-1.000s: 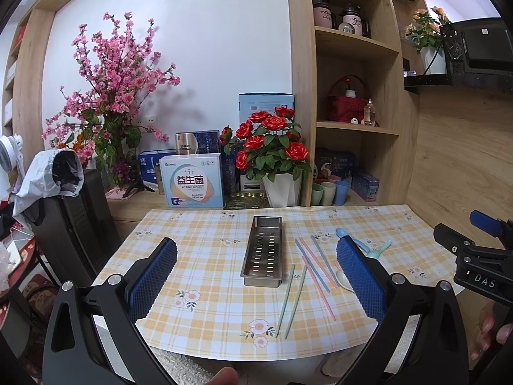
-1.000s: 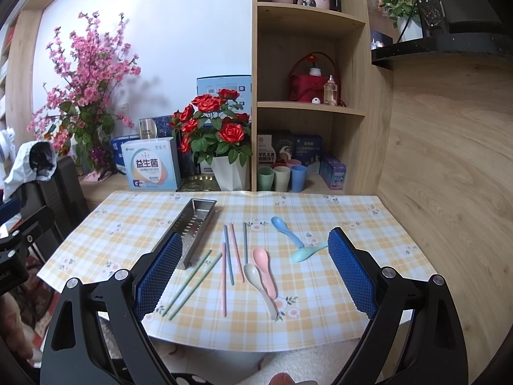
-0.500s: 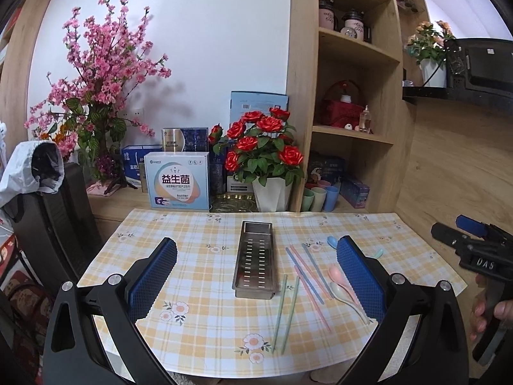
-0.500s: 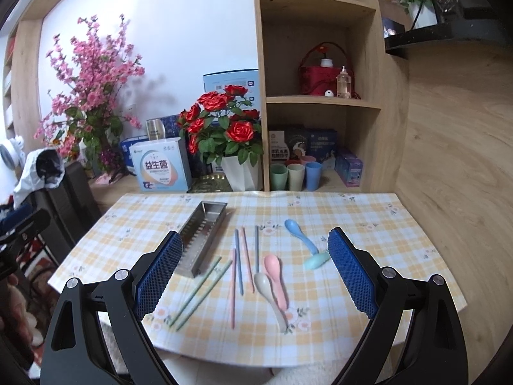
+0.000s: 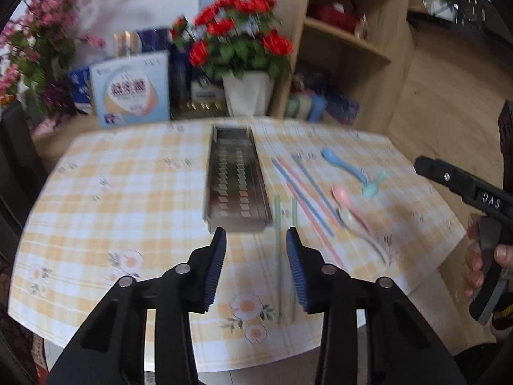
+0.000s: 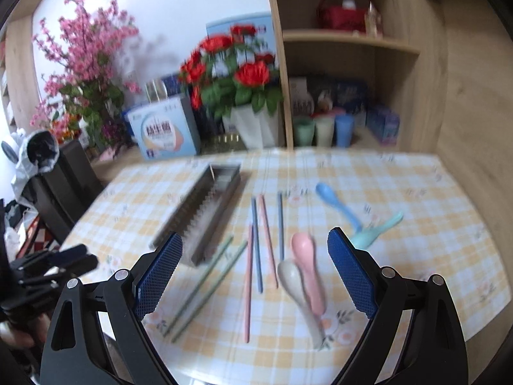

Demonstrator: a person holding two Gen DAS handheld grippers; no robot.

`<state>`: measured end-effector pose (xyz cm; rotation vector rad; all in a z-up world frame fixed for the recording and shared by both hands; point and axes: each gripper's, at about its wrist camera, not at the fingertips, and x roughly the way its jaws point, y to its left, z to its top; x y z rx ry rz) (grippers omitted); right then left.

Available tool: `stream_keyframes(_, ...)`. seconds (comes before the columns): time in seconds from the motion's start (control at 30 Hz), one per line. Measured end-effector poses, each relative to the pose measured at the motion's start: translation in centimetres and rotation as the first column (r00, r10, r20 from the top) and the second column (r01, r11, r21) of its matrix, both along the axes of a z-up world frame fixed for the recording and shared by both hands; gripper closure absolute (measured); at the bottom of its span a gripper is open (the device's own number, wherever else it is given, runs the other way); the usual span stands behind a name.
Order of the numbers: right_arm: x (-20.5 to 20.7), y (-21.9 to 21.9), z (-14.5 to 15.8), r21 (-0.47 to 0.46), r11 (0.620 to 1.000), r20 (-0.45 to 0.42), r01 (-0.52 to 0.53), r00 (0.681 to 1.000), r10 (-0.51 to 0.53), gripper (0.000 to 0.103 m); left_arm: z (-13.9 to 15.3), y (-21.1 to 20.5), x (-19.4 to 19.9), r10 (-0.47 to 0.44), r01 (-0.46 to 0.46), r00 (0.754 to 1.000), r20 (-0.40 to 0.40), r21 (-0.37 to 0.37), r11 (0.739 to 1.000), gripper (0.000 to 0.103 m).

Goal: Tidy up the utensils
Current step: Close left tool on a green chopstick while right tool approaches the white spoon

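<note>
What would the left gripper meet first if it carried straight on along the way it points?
Probably the near end of the metal tray, just beyond the left gripper, whose jaws are closing on nothing; the green chopsticks lie slightly right. Blur obscures depth.

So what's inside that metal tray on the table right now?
Nothing: the metal tray shows only its own slotted floor. All chopsticks and spoons lie on the tablecloth beside it. In the right view its near wall hides part of the floor.

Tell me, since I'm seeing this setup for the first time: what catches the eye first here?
The pastel utensils scattered on the checked tablecloth: green chopsticks, pink and blue chopsticks, and spoons to their right. Left of them lies an empty metal tray. Behind stand red roses in a white vase. The left gripper, jaws closing on nothing, hangs over the green chopsticks.
</note>
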<state>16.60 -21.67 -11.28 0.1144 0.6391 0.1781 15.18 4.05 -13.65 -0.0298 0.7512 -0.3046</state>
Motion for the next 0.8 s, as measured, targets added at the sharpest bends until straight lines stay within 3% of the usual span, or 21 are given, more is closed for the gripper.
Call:
stream_keyframes(0.2,2.1,-0.7,-4.8,0.019,1.000,-0.105,0.016,0.994,-0.014,0.015,-6.5,-2.3,3.7,-0.081,0.078,0.977,-0.198,-0.027,0.997,0.072)
stream_keyframes(0.27,2.5,-1.0,-5.6,0.025,1.000,-0.123,0.017,0.992,-0.013,0.022,-7.8,-3.0,5.0,-0.092,0.087,0.965,-0.245,-0.030,0.996,0.074)
stream_keyframes(0.67,5.3,-1.8,-8.6,0.039,0.999,-0.208,-0.014,0.978,0.022,0.025,-11.4,-6.1,9.3,-0.103,0.127,0.934,-0.342,0.048,0.991,0.075)
stream_keyframes(0.8,5.9,-2.2,-9.1,0.061,0.998,-0.224,-0.014,0.974,0.028,0.025,-11.5,-6.7,9.8,-0.095,0.128,0.940,-0.326,0.081,0.988,0.078)
